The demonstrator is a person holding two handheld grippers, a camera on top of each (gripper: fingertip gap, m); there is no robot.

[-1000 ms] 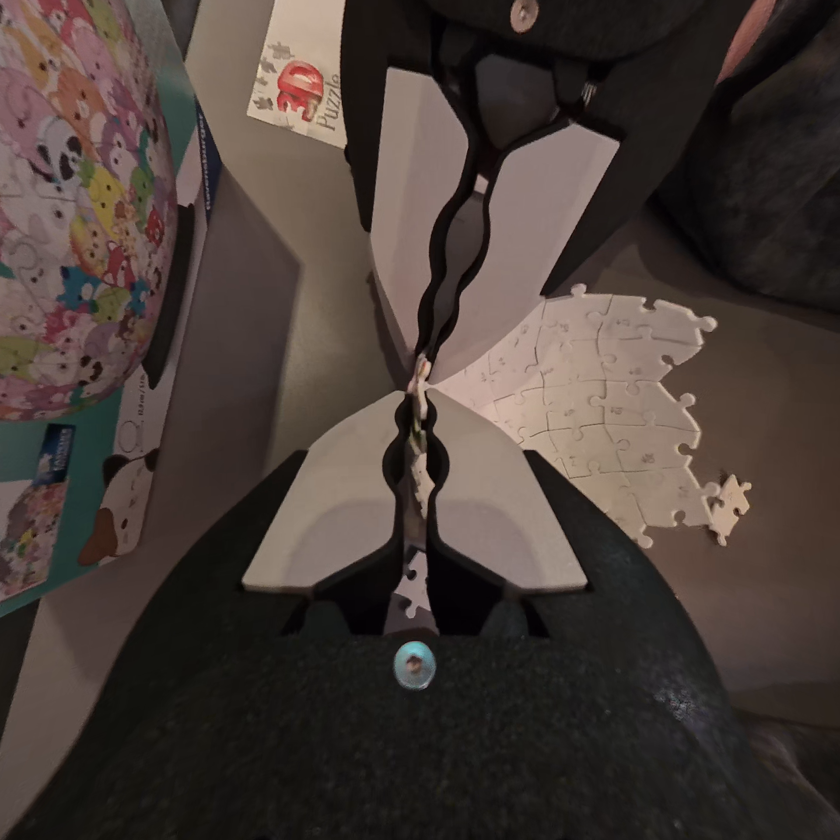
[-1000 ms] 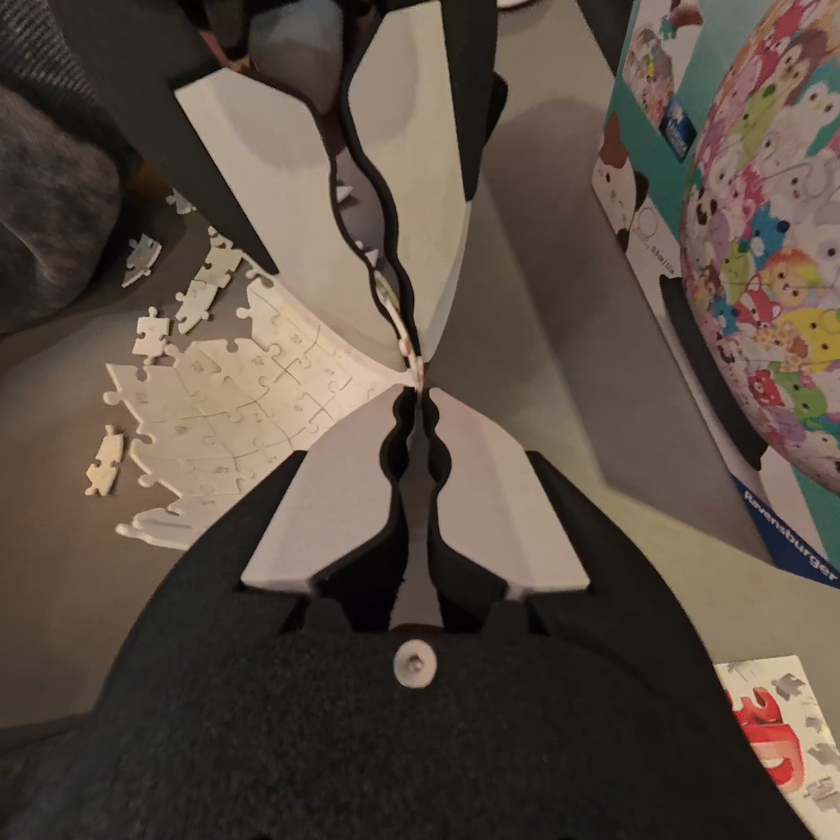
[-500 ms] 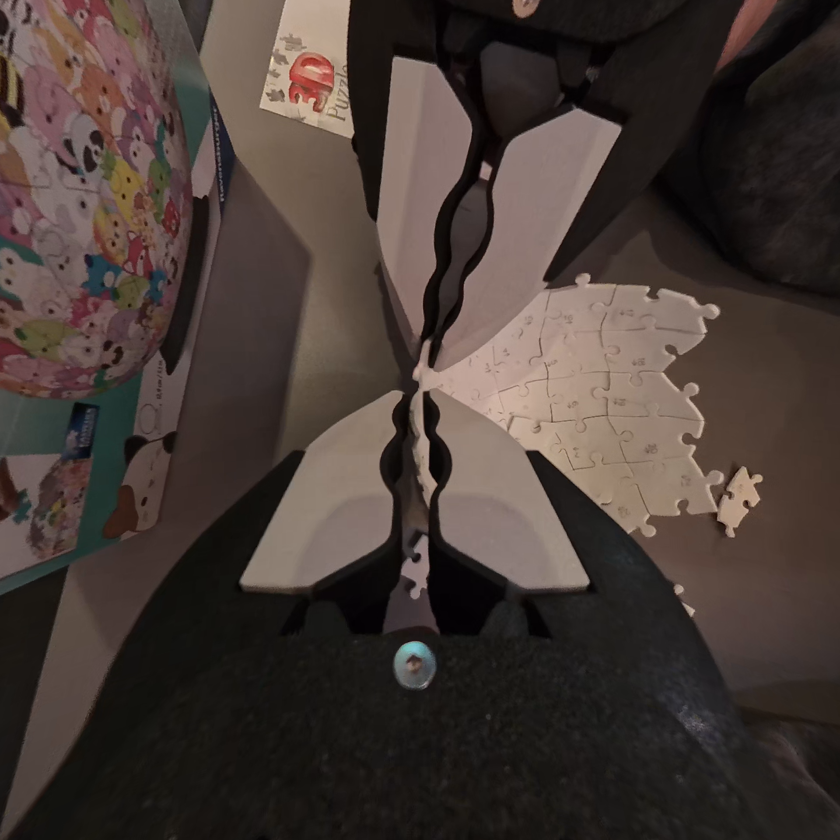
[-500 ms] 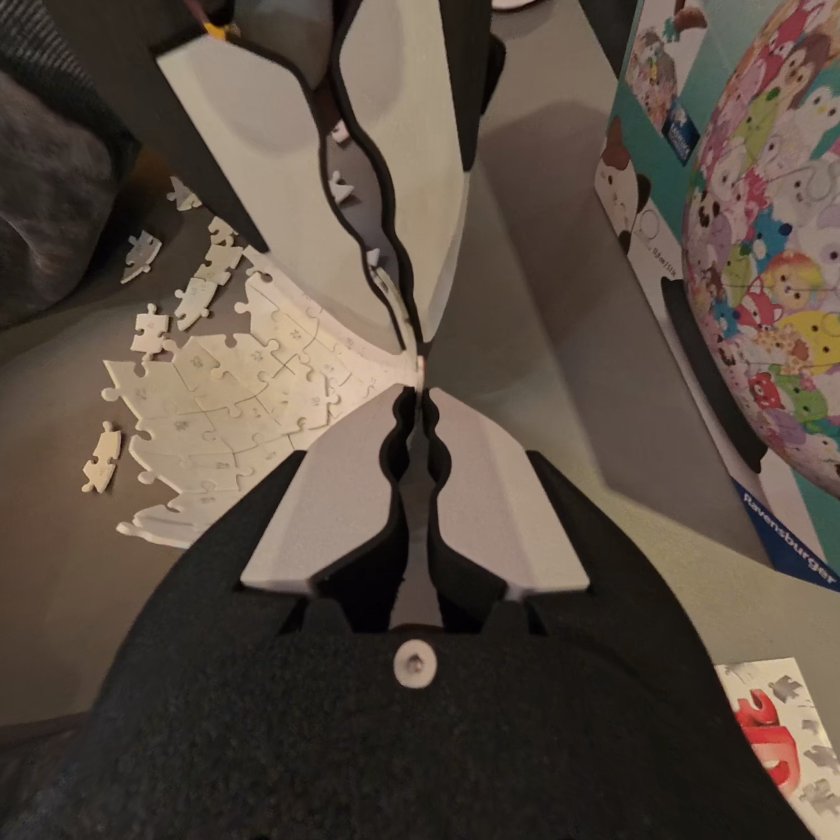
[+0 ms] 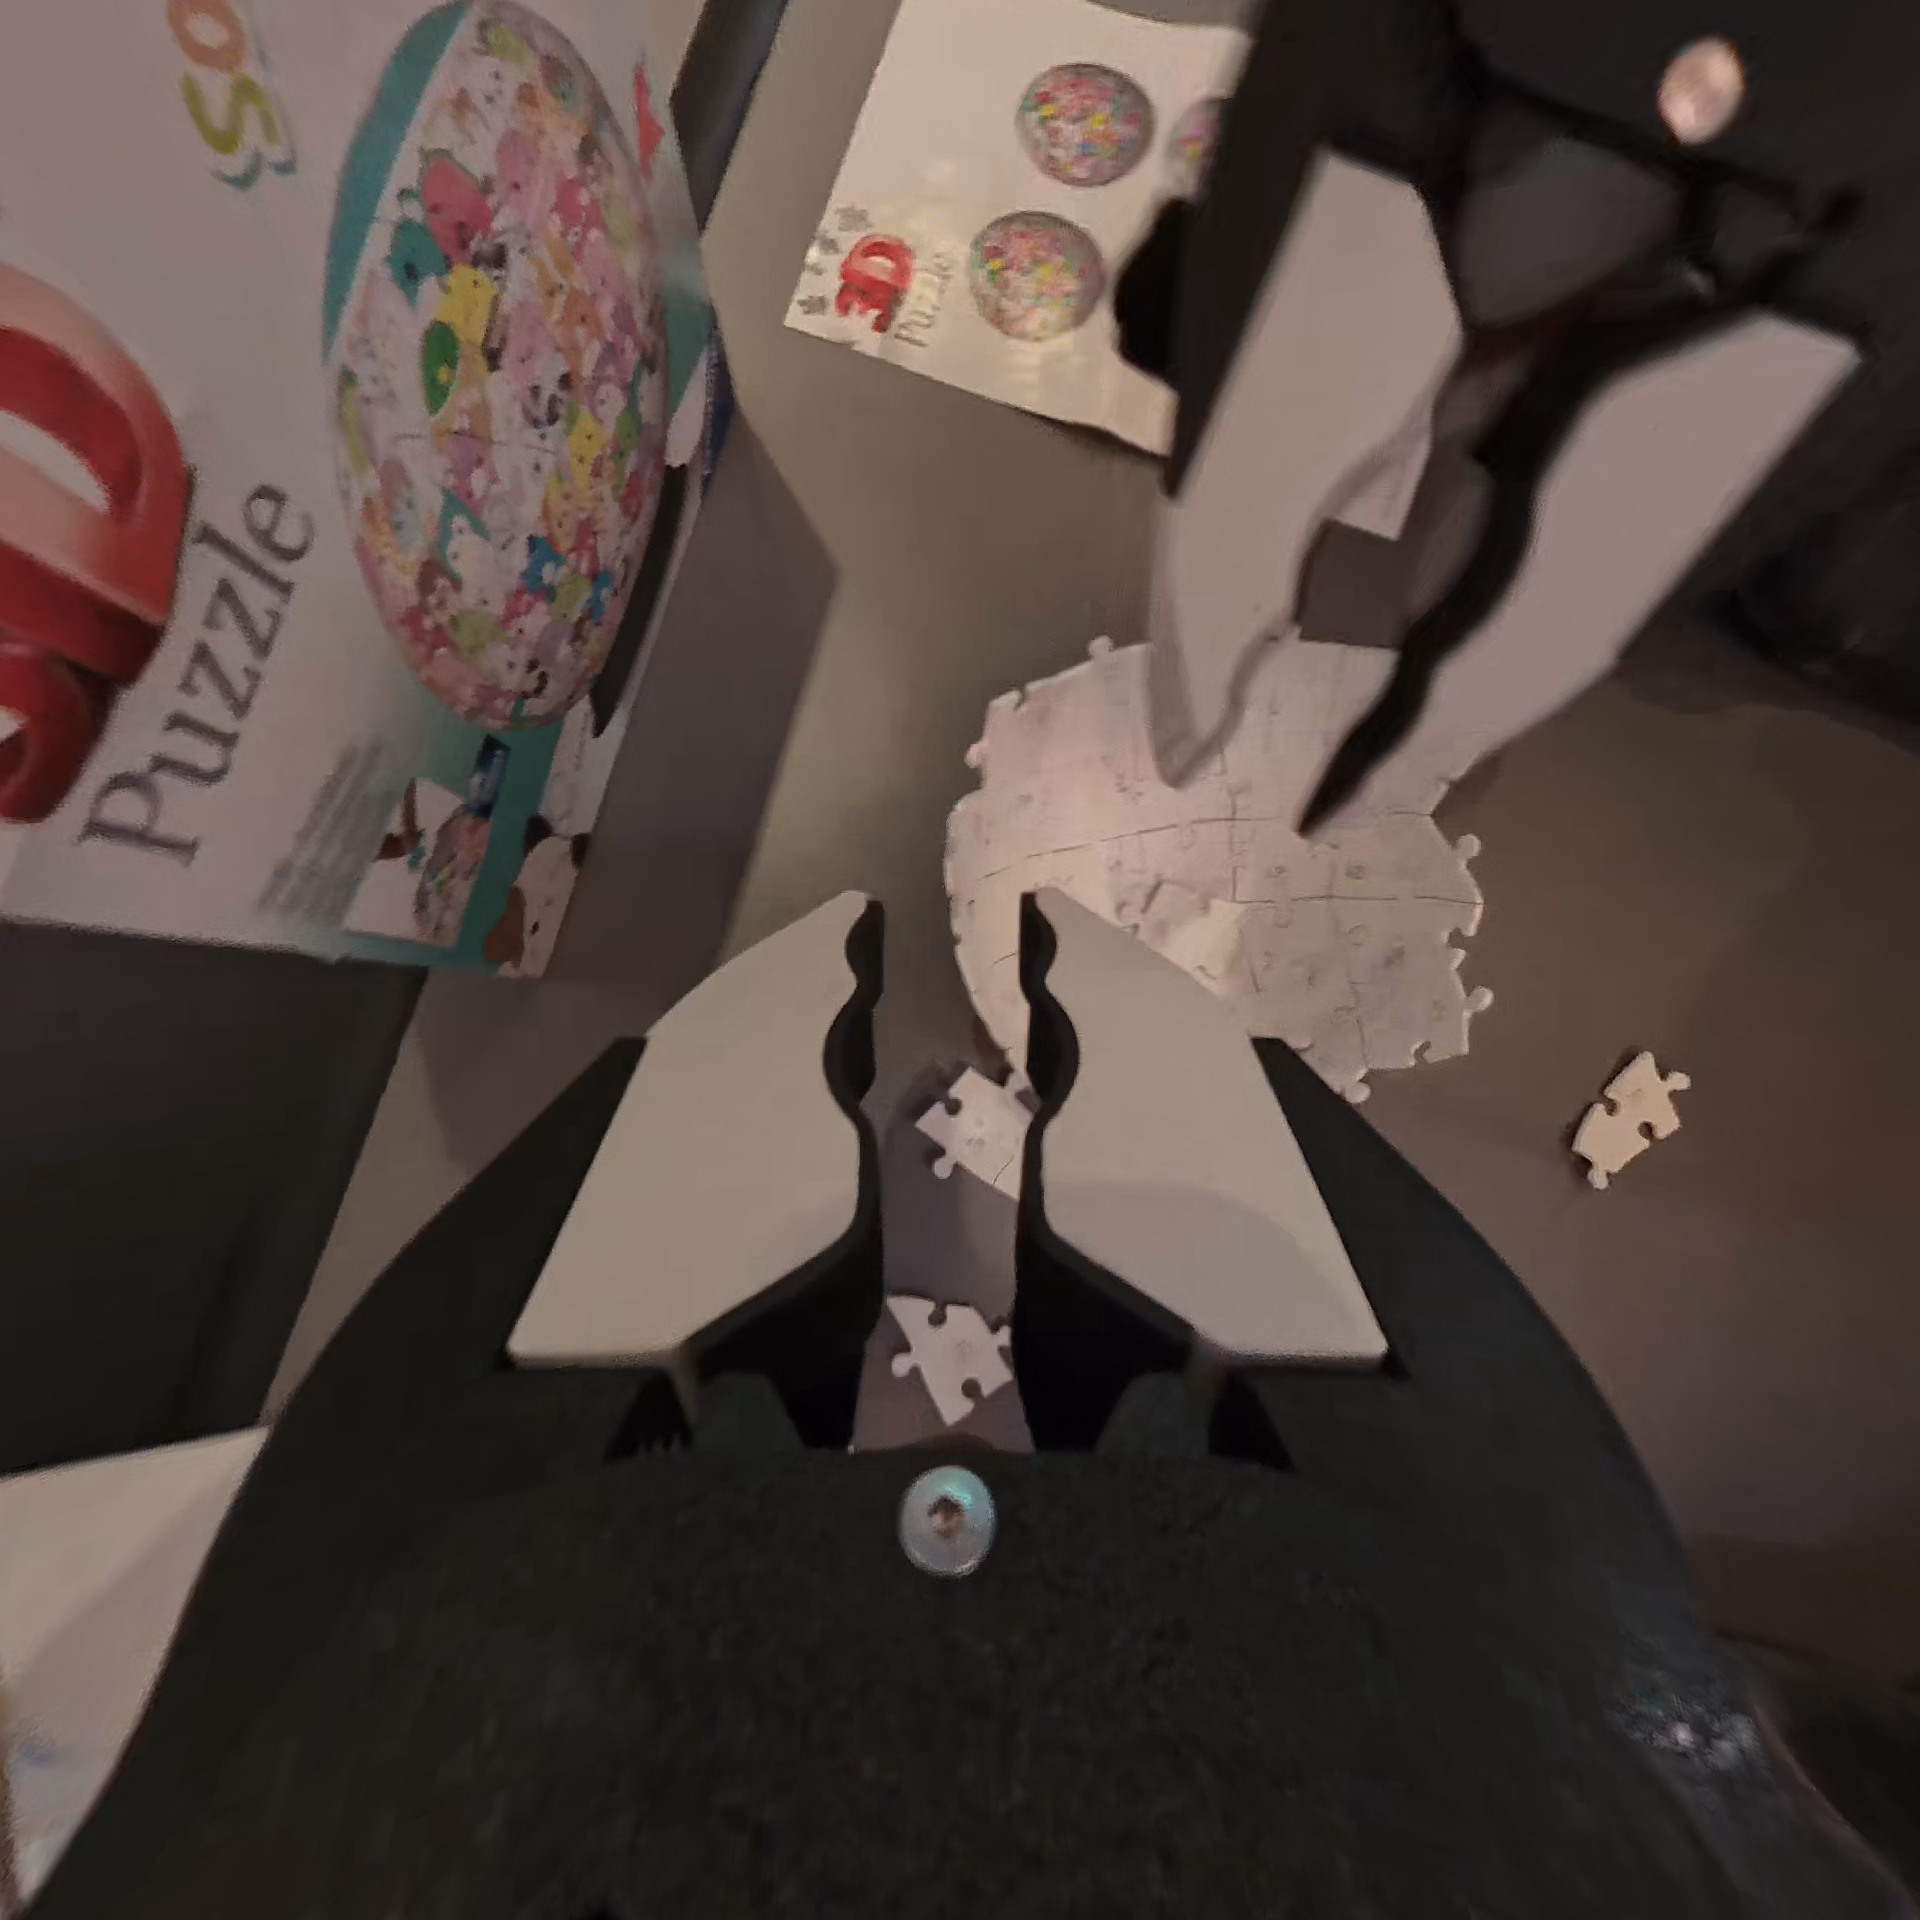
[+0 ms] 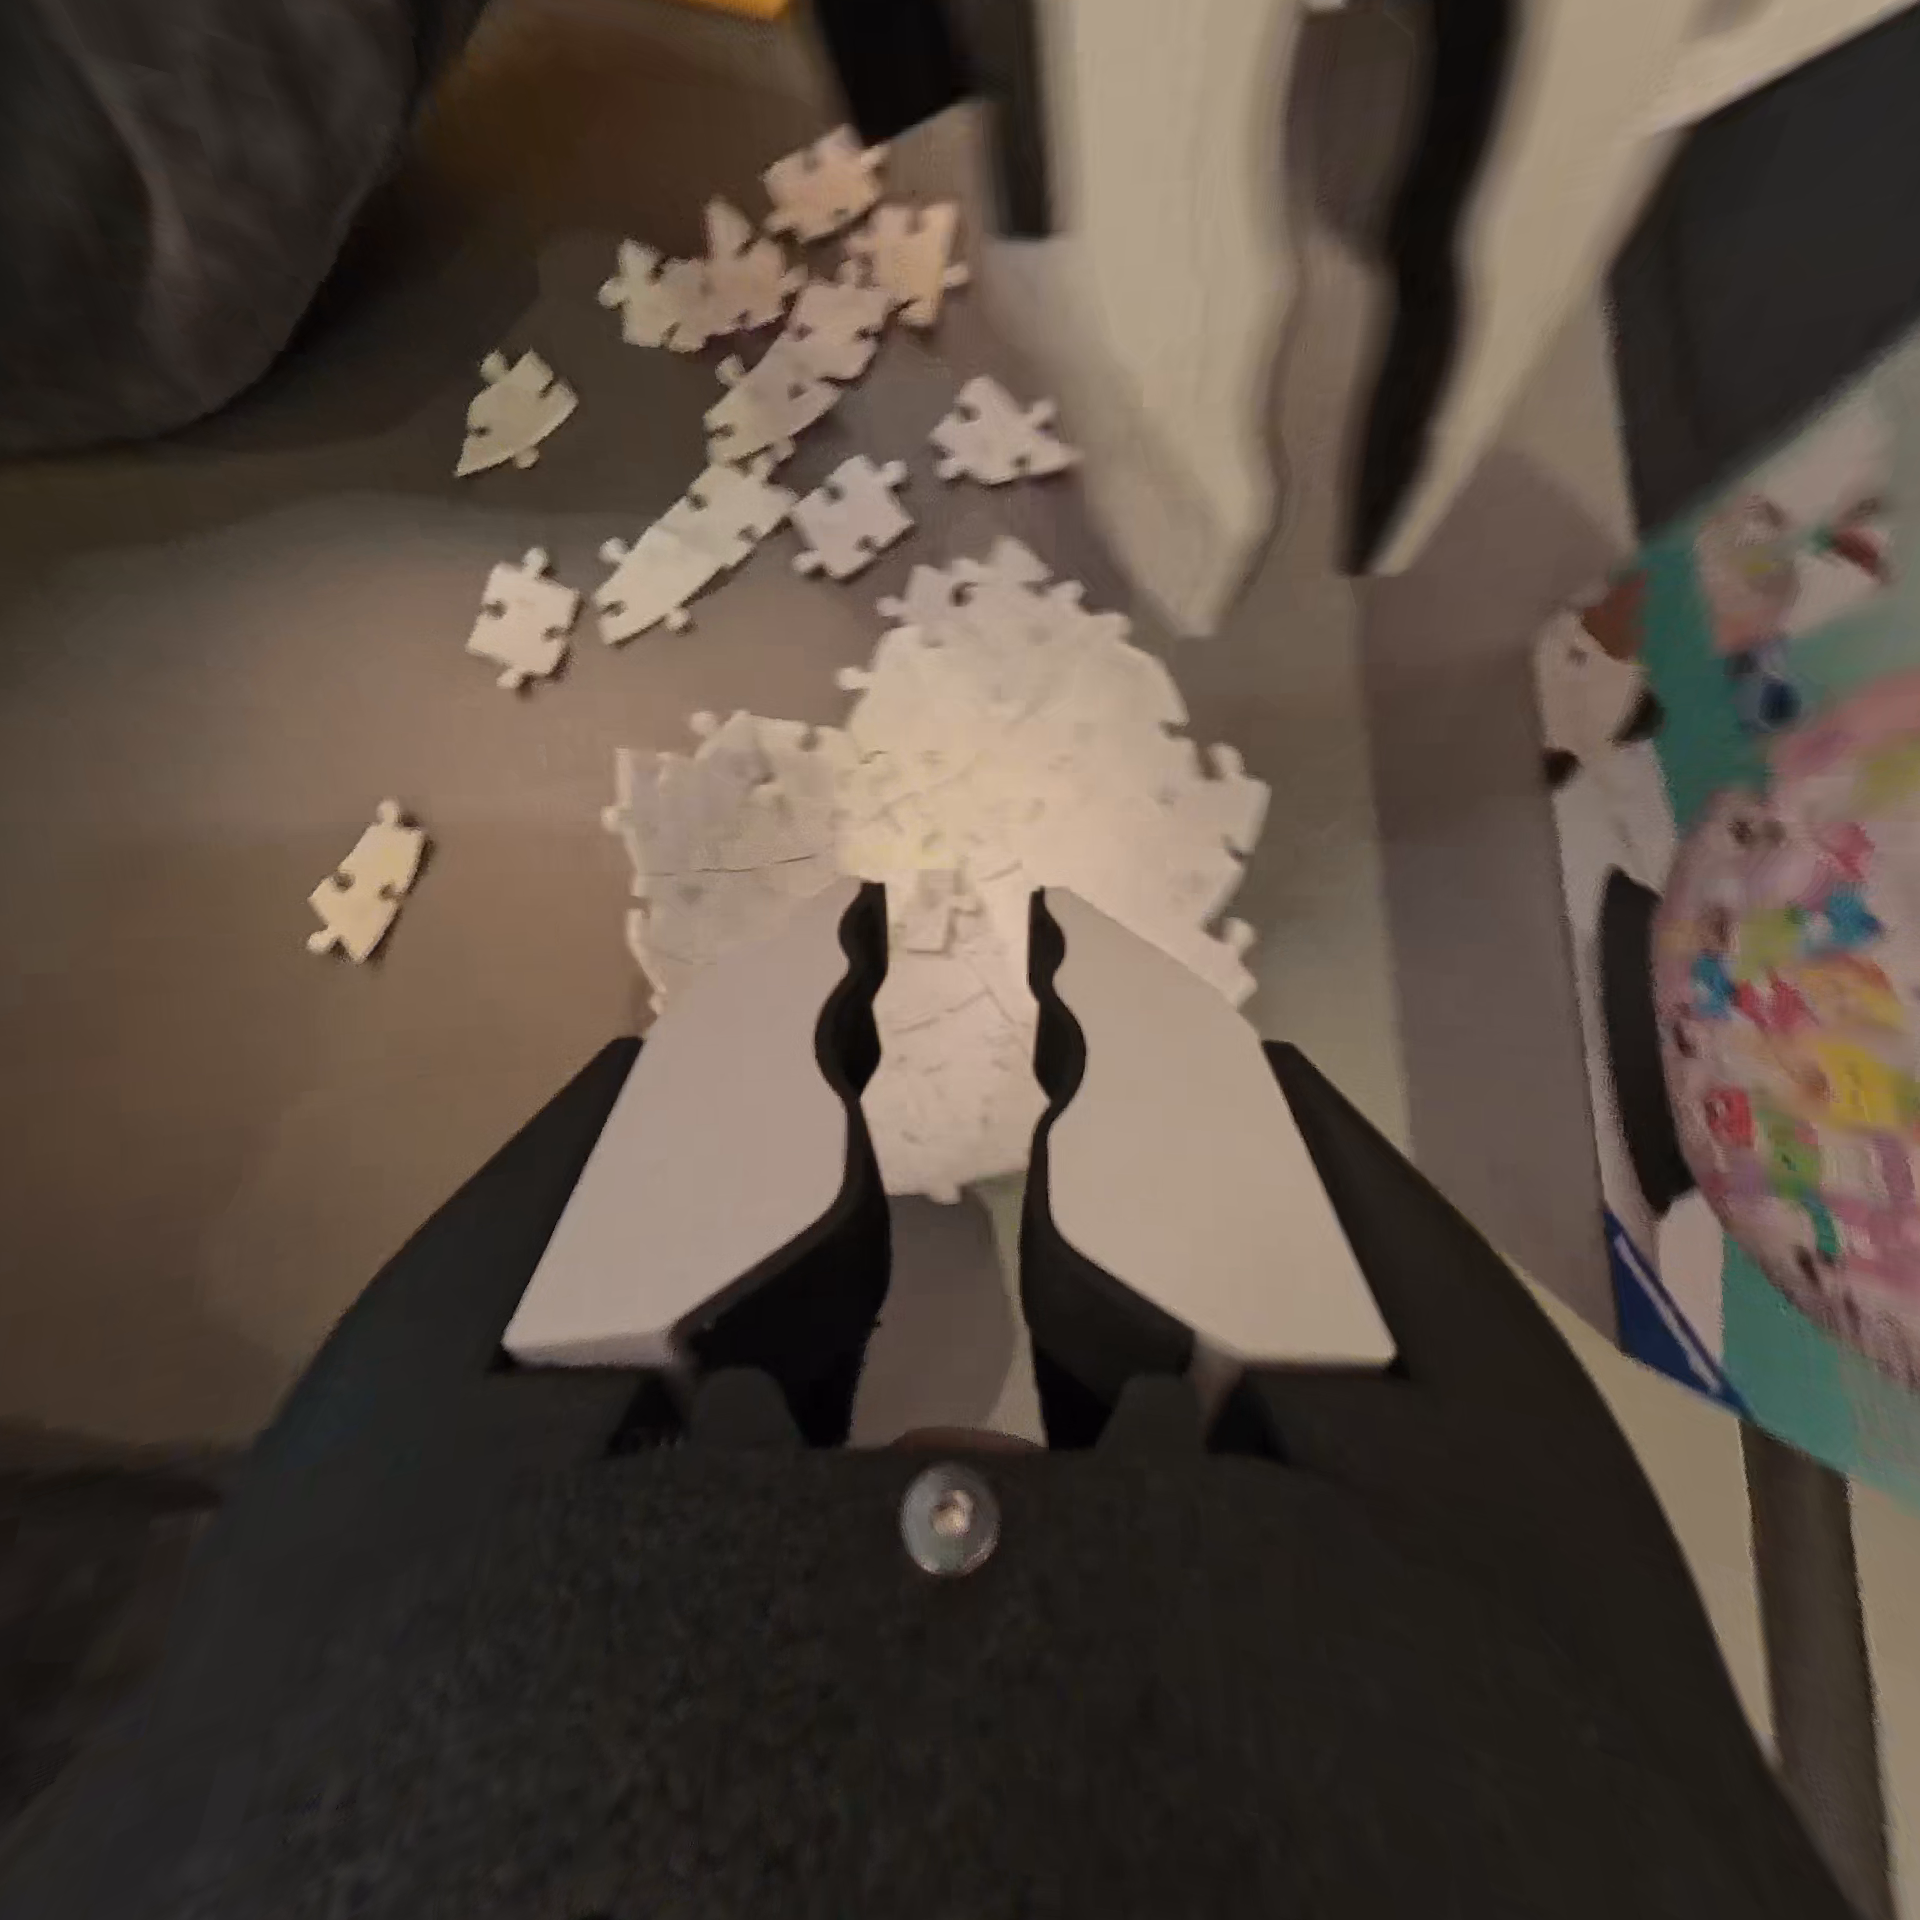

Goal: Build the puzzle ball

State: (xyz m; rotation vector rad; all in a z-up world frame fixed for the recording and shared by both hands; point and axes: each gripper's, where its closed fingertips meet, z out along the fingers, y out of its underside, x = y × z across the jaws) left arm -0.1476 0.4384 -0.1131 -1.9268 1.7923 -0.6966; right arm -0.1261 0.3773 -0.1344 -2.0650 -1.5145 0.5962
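Note:
The assembled white curved puzzle section point(image 5: 1340, 904) lies blank side up on the grey table point(image 5: 1714, 894). My left gripper point(image 5: 948, 914) is open and empty, just left of and above the section's edge. My right gripper point(image 5: 1247, 795) shows opposite it, open, tips over the section. In the right wrist view my right gripper point(image 6: 954, 904) is open and empty above the section point(image 6: 1018, 790), and the left gripper point(image 6: 1294, 592) hangs open beyond it. Neither gripper holds a piece.
Several loose white pieces point(image 6: 748, 416) lie past the section, with single ones point(image 6: 369, 883) point(image 5: 1631, 1132) point(image 5: 966, 1127) around it. The colourful puzzle box point(image 5: 416, 468) point(image 6: 1787, 935) stands beside it. A leaflet point(image 5: 997, 229) lies on the table. Dark fabric point(image 6: 156, 208) borders the far corner.
Both grippers were shut tip to tip on the section's edge; both have opened, let go and drawn apart. The section now lies flat on the table.

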